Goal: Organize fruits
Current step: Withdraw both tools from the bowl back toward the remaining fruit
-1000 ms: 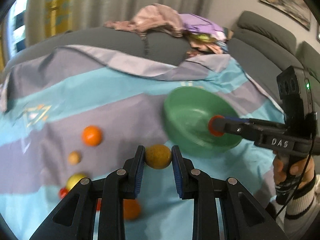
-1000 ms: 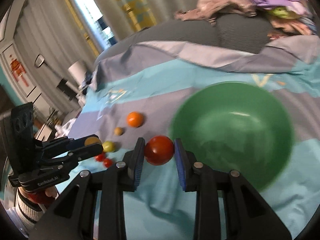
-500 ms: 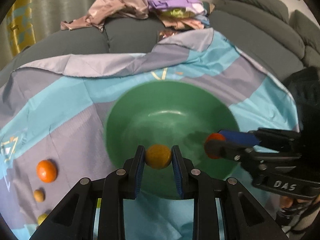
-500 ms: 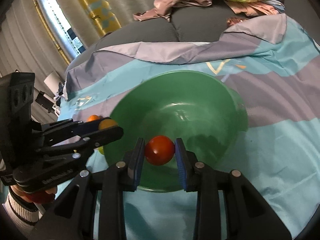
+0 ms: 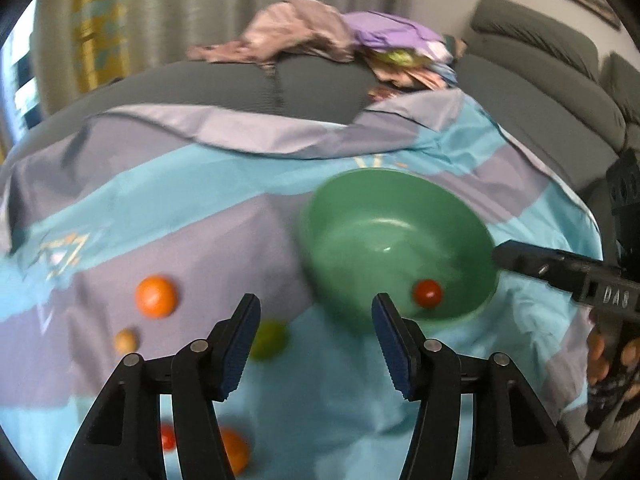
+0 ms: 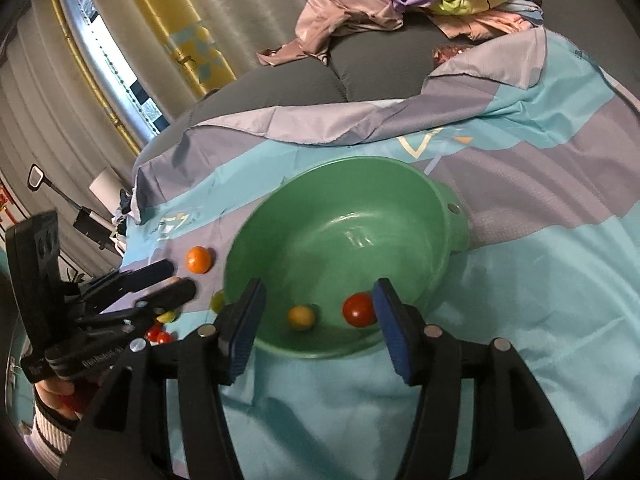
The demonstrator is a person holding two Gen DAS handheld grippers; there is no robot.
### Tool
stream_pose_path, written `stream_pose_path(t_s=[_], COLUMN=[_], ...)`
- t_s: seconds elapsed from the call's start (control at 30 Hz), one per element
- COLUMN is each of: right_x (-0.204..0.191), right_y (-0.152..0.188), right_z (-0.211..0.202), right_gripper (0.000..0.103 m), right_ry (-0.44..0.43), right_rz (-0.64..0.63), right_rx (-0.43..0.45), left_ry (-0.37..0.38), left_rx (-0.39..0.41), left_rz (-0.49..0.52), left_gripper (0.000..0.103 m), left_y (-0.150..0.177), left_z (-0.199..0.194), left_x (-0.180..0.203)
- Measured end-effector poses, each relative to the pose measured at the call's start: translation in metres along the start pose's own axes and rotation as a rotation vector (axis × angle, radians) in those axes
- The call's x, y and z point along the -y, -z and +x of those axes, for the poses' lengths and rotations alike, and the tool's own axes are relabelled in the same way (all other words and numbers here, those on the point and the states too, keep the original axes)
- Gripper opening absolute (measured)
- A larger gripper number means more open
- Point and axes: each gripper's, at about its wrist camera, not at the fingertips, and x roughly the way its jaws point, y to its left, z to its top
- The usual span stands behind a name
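Observation:
A green bowl [image 6: 400,184] [image 5: 348,196] sits on a blue and grey cloth. Inside lie a red tomato [image 6: 359,309] [image 5: 427,293] and a small yellow-brown fruit [image 6: 301,317]. My right gripper [image 6: 318,328] is open and empty at the bowl's near rim. My left gripper [image 5: 316,344] is open and empty, left of the bowl; it also shows in the right wrist view [image 6: 160,280]. On the cloth lie an orange [image 5: 156,296] [image 6: 199,259], a small tan fruit [image 5: 126,341], a yellow-green fruit [image 5: 269,339], a red fruit [image 5: 168,438] and another orange fruit [image 5: 236,450].
The cloth [image 5: 200,220] covers a grey sofa [image 5: 540,92]. A pile of clothes [image 5: 344,40] lies on the sofa back behind the bowl. Curtains and a window [image 6: 104,56] are at the left.
Both grippers have opened and let their fruit fall into the bowl. The left gripper has pulled back to the left of the bowl; the right has drawn back slightly.

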Motion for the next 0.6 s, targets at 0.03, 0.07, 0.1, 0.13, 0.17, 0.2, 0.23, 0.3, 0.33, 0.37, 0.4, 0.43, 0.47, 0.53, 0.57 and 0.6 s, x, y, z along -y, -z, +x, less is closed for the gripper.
stream_pose_path(t_s=[0.03,0.07,0.1,0.13,0.17,0.2,0.23,0.3,0.33,0.37,0.4,0.43,0.47,0.53,0.57,0.6], right_x=[-0.001,-0.003,-0.005,-0.008,-0.011,-0.013,-0.017,-0.024,-0.028,-0.035,-0.039,-0.046,-0.051,-0.063,-0.069,-0.075], right_y=[0.002,0.003,0.005,0.008,0.01,0.012,0.015,0.019,0.022,0.026,0.028,0.032,0.035,0.041,0.044,0.047], right_z=[-0.003,-0.007,-0.009,-0.012,-0.014,-0.015,-0.017,-0.018,-0.019,-0.019,-0.018,-0.016,-0.014,-0.009,-0.007,-0.004], right_gripper=[0.057,0.057,0.057,0.058,0.058,0.058,0.058,0.058,0.058,0.058,0.058,0.058,0.058,0.058,0.058,0.058], right_ry=[-0.003,-0.004,-0.004,-0.006,-0.009,-0.012,-0.018,-0.03,-0.039,-0.05,-0.056,-0.066,-0.075,-0.097,-0.107,-0.118], right_rz=[-0.001,-0.002,-0.005,-0.012,-0.019,-0.023,-0.029,-0.042,-0.052,-0.066,-0.075,-0.091,-0.101,-0.122,-0.132,-0.143], right_rx=[0.003,0.006,0.007,0.006,0.004,0.001,-0.003,-0.012,-0.018,-0.028,-0.036,-0.048,-0.058,-0.082,-0.093,-0.105], left_ry=[-0.011,-0.029,-0.044,-0.058,-0.07,-0.084,-0.095,-0.125,-0.134,-0.143,-0.154,-0.158,-0.159,-0.153,-0.15,-0.148], left_rx=[0.002,0.004,0.004,0.0,-0.005,-0.011,-0.016,-0.023,-0.024,-0.027,-0.028,-0.026,-0.025,-0.022,-0.021,-0.021], left_rz=[-0.022,-0.046,-0.064,-0.085,-0.108,-0.133,-0.149,-0.191,-0.212,-0.232,-0.25,-0.26,-0.269,-0.288,-0.291,-0.293], left_gripper=[0.058,0.058,0.058,0.058,0.058,0.058,0.058,0.058,0.058,0.058,0.058,0.058,0.058,0.058,0.058,0.058], left_y=[0.007,0.016,0.025,0.034,0.044,0.055,0.061,0.078,0.086,0.092,0.099,0.103,0.108,0.117,0.119,0.122], left_z=[-0.008,-0.016,-0.022,-0.028,-0.035,-0.042,-0.046,-0.057,-0.062,-0.067,-0.072,-0.075,-0.079,-0.085,-0.086,-0.087], left_x=[-0.009,-0.019,-0.027,-0.035,-0.044,-0.053,-0.058,-0.071,-0.077,-0.083,-0.088,-0.091,-0.093,-0.099,-0.099,-0.1])
